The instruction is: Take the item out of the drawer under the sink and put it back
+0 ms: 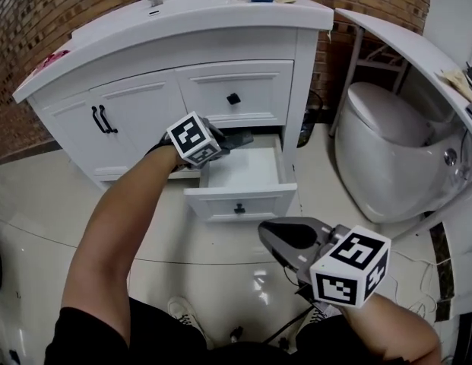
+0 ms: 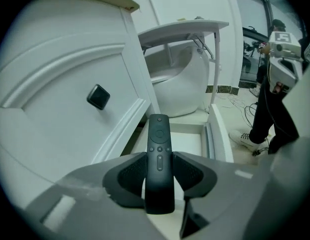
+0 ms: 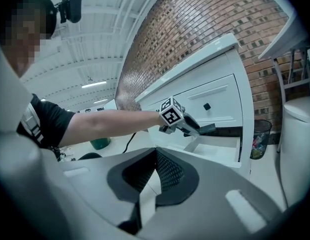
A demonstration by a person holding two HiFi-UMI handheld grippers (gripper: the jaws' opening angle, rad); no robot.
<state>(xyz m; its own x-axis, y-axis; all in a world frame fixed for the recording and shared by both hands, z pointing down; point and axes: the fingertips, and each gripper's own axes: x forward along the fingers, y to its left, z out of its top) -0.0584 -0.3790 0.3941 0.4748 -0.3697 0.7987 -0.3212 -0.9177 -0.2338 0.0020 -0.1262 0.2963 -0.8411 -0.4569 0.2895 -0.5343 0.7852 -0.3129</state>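
Note:
A slim black remote control (image 2: 159, 154) stands lengthwise between the pads of my left gripper (image 2: 159, 157), which is shut on it. In the head view that left gripper (image 1: 234, 138) hangs just above the open lower drawer (image 1: 220, 204) of the white sink cabinet, and the remote (image 1: 245, 137) pokes out over the drawer's white inside. The right gripper view shows the same from the side: the remote (image 3: 209, 129) sits above the drawer (image 3: 217, 155). My right gripper (image 1: 267, 234) is low in front of the drawer, shut and with nothing in it (image 3: 155, 154).
Above the open drawer is a shut drawer with a black knob (image 1: 233, 98). Cabinet doors (image 1: 106, 116) are to its left. A white toilet (image 1: 388, 150) stands close on the right under a white shelf (image 1: 403, 44). Cables (image 1: 418, 280) lie on the glossy floor.

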